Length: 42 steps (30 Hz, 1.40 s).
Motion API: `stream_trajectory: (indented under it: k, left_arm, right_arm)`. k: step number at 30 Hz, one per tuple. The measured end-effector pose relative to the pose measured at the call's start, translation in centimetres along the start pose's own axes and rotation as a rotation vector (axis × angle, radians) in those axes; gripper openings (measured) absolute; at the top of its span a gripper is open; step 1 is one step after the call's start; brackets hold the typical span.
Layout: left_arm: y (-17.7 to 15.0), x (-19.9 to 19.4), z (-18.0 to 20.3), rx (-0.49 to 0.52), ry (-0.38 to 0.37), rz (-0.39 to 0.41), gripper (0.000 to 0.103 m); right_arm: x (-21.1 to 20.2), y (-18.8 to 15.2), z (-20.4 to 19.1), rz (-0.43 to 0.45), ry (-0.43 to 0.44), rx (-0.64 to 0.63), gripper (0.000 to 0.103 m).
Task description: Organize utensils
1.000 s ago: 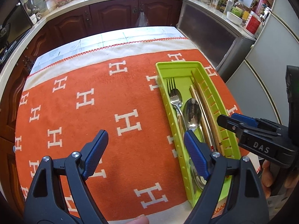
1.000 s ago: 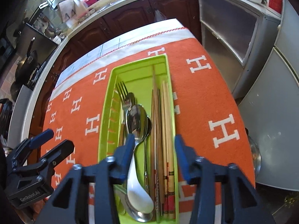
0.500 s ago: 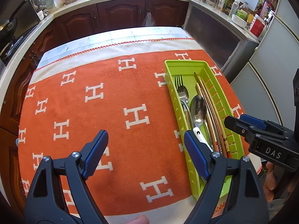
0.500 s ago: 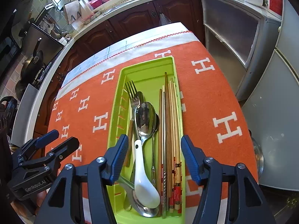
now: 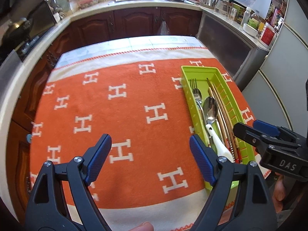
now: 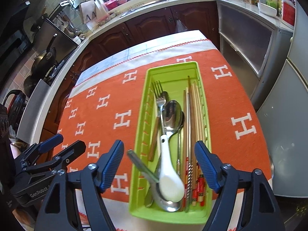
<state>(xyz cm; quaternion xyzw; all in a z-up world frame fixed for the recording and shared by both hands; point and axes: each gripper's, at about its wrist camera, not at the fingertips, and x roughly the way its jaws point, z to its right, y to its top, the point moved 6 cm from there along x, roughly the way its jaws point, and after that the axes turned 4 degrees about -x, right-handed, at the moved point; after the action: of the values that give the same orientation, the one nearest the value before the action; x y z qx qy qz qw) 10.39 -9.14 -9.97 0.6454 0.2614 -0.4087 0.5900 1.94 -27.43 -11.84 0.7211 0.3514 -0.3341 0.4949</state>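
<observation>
A lime-green tray (image 6: 173,65) (image 5: 200,69) lies on the right side of the table. In it are a fork (image 6: 158,94) (image 5: 195,90), a metal spoon (image 6: 172,113) (image 5: 210,109), a white ceramic spoon (image 6: 169,179) (image 5: 217,142) and several chopsticks (image 6: 194,119) (image 5: 221,107). My right gripper (image 6: 159,150) (image 5: 256,130) hovers above the tray's near end. Its jaws are opening, and its pads touch nothing. My left gripper (image 5: 150,148) (image 6: 69,142) stands open over the cloth left of the tray, holding nothing.
An orange cloth with white H marks (image 5: 115,115) covers the table. Dark wooden cabinets and a counter with a sink (image 5: 134,0) run behind. A grey fridge (image 6: 288,115) stands close on the right, and pans on a stove (image 6: 42,61) are at the left.
The right jaws have spread wider, away from the white spoon, which stays in the tray. Both grippers have pulled back and up, so more of the table shows.
</observation>
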Motion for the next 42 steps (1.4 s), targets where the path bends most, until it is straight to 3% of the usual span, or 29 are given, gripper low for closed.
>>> stream_trajectory:
  k: [12, 21, 27, 42]
  left_arm:
    - [0.6, -7.2, -3.5, -0.082, 0.061, 0.136, 0.082]
    - [-0.5, -10.9, -6.6, -0.122, 0.135, 0.208, 0.082]
    - [-1.7, -11.8, -8.0, -0.133, 0.172, 0.228, 0.082]
    - [-2.8, -12.1, -9.8, -0.159, 0.182, 0.237, 0.082]
  right_arm:
    - [-6.2, 1.2, -6.7, 0.150, 0.021, -0.070, 0.099]
    - [-10.1, 0.6, -12.1, 0.247, 0.014, -0.166, 0.102]
    - [-10.3, -0.2, -14.1, 0.241, 0.032, -0.171, 0.102]
    - [-9.4, -0.8, -15.5, 0.232, 0.035, -0.180, 0.102]
